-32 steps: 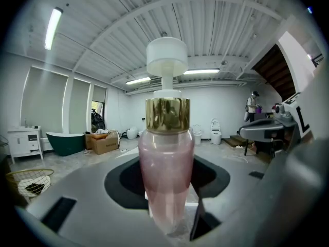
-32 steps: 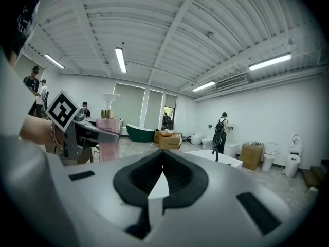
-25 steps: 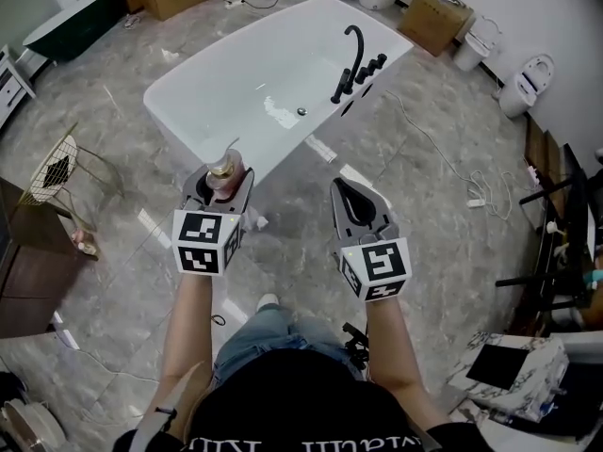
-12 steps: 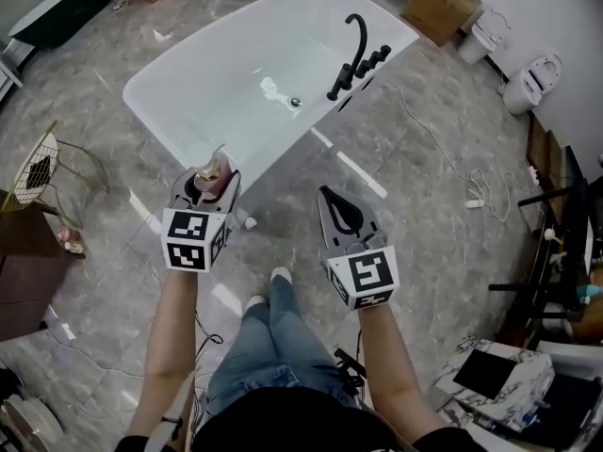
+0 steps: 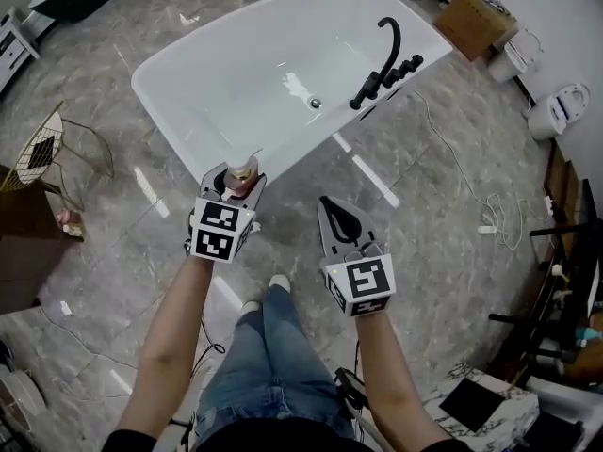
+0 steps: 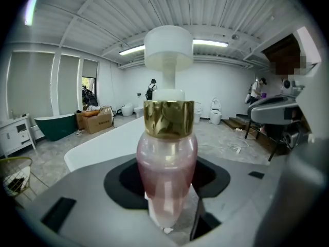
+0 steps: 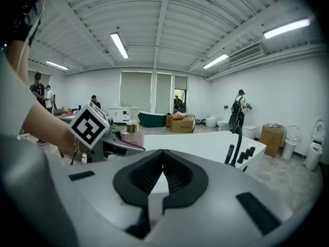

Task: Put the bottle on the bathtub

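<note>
A pink pump bottle (image 6: 167, 174) with a gold collar and white pump head stands upright between the jaws of my left gripper (image 5: 236, 183), which is shut on it. In the head view the bottle (image 5: 241, 175) hangs over the floor just short of the near rim of the white bathtub (image 5: 188, 111). My right gripper (image 5: 341, 222) is beside it to the right, shut with nothing in it. In the right gripper view the jaws meet at the tips (image 7: 162, 167), and the bottle (image 7: 132, 127) and the bathtub (image 7: 205, 140) lie ahead.
A black tap set (image 5: 384, 61) stands on the tub's far right rim. A wire chair (image 5: 52, 153) is at the left, a cardboard box (image 5: 474, 19) and toilets (image 5: 562, 109) at the right. A cable (image 5: 462, 172) trails over the marble floor. People stand in the background.
I have stepped closer to the tub. The left gripper with the bottle has moved forward and right, now near the tub's rim. The right gripper stays shut.
</note>
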`<control>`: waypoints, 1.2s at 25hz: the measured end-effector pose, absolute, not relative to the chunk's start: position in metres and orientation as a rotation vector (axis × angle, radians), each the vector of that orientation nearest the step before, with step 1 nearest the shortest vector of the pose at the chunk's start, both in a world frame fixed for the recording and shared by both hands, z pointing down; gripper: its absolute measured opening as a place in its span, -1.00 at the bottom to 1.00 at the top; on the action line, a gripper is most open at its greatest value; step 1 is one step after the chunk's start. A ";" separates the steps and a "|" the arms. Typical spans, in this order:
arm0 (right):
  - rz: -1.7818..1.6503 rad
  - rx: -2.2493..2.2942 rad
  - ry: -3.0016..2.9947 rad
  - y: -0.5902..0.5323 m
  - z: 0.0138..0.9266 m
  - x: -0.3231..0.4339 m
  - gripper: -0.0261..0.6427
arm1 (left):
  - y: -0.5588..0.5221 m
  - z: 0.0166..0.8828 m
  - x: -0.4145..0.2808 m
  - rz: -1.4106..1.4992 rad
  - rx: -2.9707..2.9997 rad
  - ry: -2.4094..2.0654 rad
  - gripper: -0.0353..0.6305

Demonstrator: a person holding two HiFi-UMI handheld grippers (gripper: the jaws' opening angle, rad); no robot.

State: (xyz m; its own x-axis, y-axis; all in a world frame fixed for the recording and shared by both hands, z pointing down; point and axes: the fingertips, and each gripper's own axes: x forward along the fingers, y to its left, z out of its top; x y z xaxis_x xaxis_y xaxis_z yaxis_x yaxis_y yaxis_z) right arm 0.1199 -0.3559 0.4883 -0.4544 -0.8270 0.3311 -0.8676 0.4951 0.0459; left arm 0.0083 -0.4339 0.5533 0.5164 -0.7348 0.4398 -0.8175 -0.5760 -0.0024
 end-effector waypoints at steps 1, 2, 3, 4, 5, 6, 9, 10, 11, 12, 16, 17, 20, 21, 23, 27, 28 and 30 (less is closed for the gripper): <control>0.202 1.421 -2.436 -0.359 0.494 0.120 -0.88 | -0.439 0.561 0.012 0.614 2.550 -1.317 -0.23; 0.215 1.415 -2.437 -0.362 0.500 0.119 -0.88 | -0.443 0.570 0.016 0.633 2.547 -1.308 -0.23; 0.225 1.409 -2.437 -0.365 0.506 0.117 -0.88 | -0.448 0.578 0.018 0.653 2.542 -1.299 -0.23; 0.234 1.403 -2.437 -0.369 0.511 0.116 -0.88 | -0.453 0.586 0.020 0.674 2.534 -1.291 -0.23; 0.245 1.398 -2.438 -0.372 0.515 0.115 -0.88 | -0.458 0.594 0.021 0.696 2.523 -1.285 -0.23; 0.256 1.395 -2.437 -0.375 0.520 0.116 -0.88 | -0.463 0.602 0.023 0.719 2.511 -1.282 -0.23; 0.293 1.387 -2.425 -0.381 0.532 0.119 -0.88 | -0.475 0.626 0.028 0.778 2.476 -1.274 -0.23; 0.306 1.387 -2.420 -0.381 0.535 0.119 -0.88 | -0.479 0.633 0.028 0.791 2.470 -1.268 -0.23; 0.318 1.389 -2.415 -0.382 0.538 0.119 -0.88 | -0.483 0.639 0.028 0.803 2.468 -1.259 -0.23; 0.330 1.389 -2.410 -0.382 0.541 0.119 -0.88 | -0.486 0.645 0.028 0.816 2.468 -1.250 -0.23; 0.380 1.384 -2.401 -0.385 0.550 0.124 -0.88 | -0.499 0.666 0.031 0.882 2.467 -1.225 -0.23; 0.394 1.387 -2.400 -0.386 0.551 0.125 -0.88 | -0.502 0.672 0.031 0.890 2.464 -1.219 -0.23; 0.429 1.400 -2.396 -0.389 0.555 0.130 -0.88 | -0.509 0.686 0.031 0.892 2.451 -1.204 -0.23; 0.435 1.403 -2.393 -0.390 0.557 0.131 -0.88 | -0.510 0.691 0.031 0.896 2.446 -1.200 -0.23; 0.441 1.403 -2.387 -0.390 0.559 0.132 -0.88 | -0.512 0.697 0.031 0.899 2.445 -1.197 -0.23; 0.443 1.393 -2.378 -0.388 0.565 0.135 -0.88 | -0.516 0.699 0.033 0.871 2.467 -1.190 -0.23; 0.445 1.393 -2.374 -0.387 0.566 0.136 -0.88 | -0.515 0.699 0.034 0.876 2.474 -1.182 -0.22; 0.450 1.393 -2.370 -0.386 0.567 0.136 -0.88 | -0.514 0.701 0.034 0.897 2.472 -1.167 -0.22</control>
State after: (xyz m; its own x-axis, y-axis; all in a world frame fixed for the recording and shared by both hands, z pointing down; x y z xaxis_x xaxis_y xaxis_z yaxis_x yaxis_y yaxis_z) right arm 0.1362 -0.3857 0.5670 -0.4529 -0.7678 0.4531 -0.8805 0.4651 -0.0920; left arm 0.0344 -0.5141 0.7008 0.4855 -0.6035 0.6325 -0.7667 -0.6416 -0.0237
